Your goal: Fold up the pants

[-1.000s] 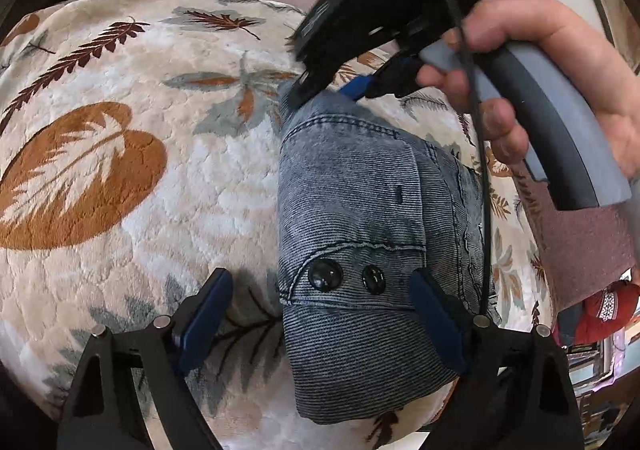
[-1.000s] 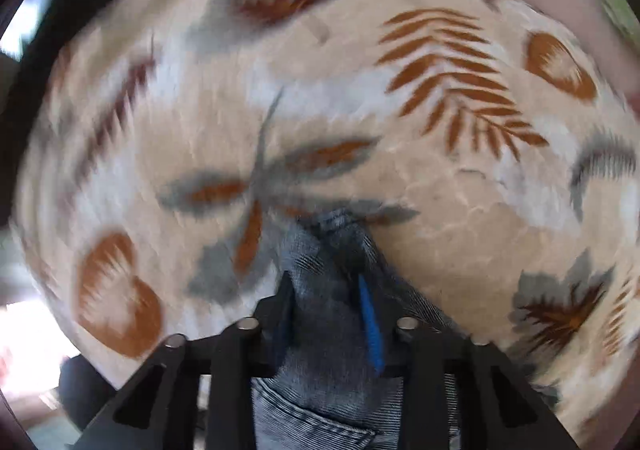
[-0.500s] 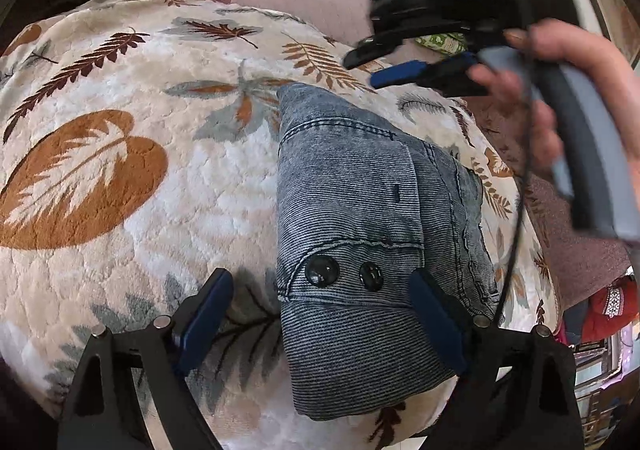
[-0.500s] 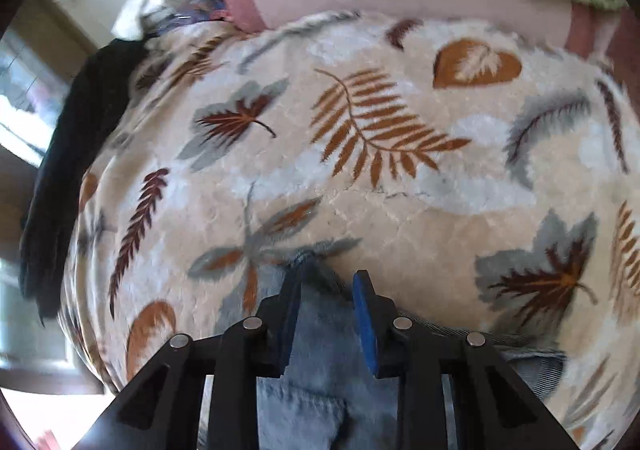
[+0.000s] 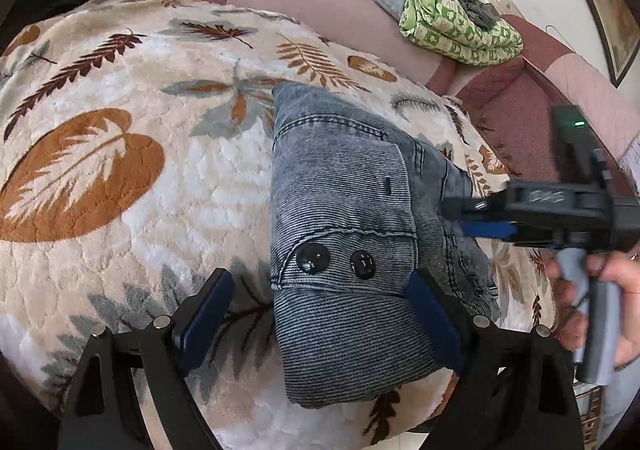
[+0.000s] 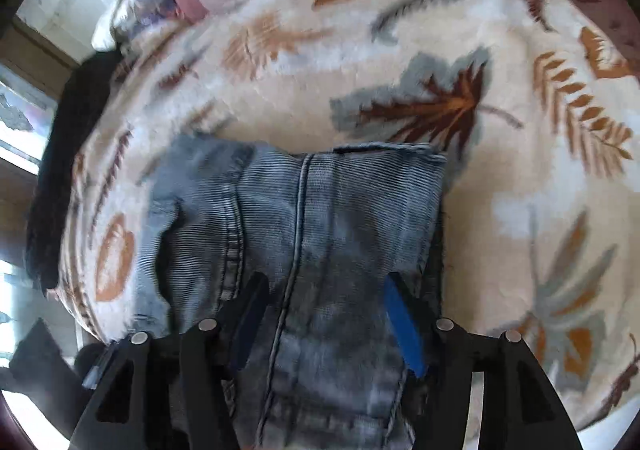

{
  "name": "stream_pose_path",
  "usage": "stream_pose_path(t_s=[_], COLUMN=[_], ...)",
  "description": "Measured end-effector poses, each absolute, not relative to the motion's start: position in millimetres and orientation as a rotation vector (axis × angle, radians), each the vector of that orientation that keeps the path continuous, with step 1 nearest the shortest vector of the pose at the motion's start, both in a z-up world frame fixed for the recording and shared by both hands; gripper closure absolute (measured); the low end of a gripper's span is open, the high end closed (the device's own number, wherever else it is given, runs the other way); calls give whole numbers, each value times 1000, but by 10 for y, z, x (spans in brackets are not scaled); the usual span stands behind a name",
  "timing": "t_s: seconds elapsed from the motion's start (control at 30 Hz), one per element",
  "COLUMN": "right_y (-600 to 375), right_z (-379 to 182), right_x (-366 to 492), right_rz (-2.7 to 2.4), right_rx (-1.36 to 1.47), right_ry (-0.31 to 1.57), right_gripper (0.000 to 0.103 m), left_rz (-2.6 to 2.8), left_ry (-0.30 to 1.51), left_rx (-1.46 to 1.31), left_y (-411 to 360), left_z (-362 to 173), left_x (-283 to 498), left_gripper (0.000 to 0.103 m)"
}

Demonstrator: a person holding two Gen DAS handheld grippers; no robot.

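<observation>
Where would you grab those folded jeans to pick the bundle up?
Probably at the thick folded end of the jeans below the two black buttons, coming from above. The left gripper already hangs open astride that end, and the layers there stack into one rounded edge that jaws could pinch together.

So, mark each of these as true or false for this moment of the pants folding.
1. The folded grey-blue denim pants lie on a cream blanket with a leaf print. True.
2. Two dark buttons show on the pants. True.
3. The left gripper is clamped shut on the pants. False: its jaws stand wide open.
4. A green patterned cloth lies on top of the pants. False: it lies apart, on the pink sofa.
</observation>
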State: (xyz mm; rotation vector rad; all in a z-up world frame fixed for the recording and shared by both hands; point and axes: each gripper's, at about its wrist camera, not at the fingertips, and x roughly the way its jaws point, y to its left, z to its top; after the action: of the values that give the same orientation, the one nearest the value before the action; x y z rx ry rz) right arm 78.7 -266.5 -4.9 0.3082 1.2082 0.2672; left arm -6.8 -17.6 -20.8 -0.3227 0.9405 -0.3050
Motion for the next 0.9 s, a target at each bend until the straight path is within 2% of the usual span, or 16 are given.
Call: stream_pose_path(t_s=[0.13,0.2,0.23,0.27,0.4,0.53,0.63,0.9], right_y=[-2642,-2594,-2593,-2625,-2628,-2579,-2456,-2721], right_z=[94,-236,-374,-384,-181,50,-400,-77], right_x=[445,333,307,266,273,83,45,-21], right_rz=[307,295,302,315,290,305,322,314], right_rx=[277,233,206,220,228,197,123,235], right_ry=[1108,1195,1214,1178,1218,1115,1217,1205], right_gripper=[39,38,33,33,34,32,28,28], left_rz=[-290,-289,-288,-288,-281,-276,-278,-245], left_ry=[931,934,938,938,929,914,916,871], left_rx=[-325,-327,-327,-326,-313,-320,-345,-401], left_y=[-139,-141,-145,-147,-148,-108,-75,103], left_z=[-186,-199,-200,-198,-176,-136,-128,-74], left_x=[-84,-65,-62,-66,-84,-97,-83,-115], left_gripper=[13,13,13,13,13,13,13,13])
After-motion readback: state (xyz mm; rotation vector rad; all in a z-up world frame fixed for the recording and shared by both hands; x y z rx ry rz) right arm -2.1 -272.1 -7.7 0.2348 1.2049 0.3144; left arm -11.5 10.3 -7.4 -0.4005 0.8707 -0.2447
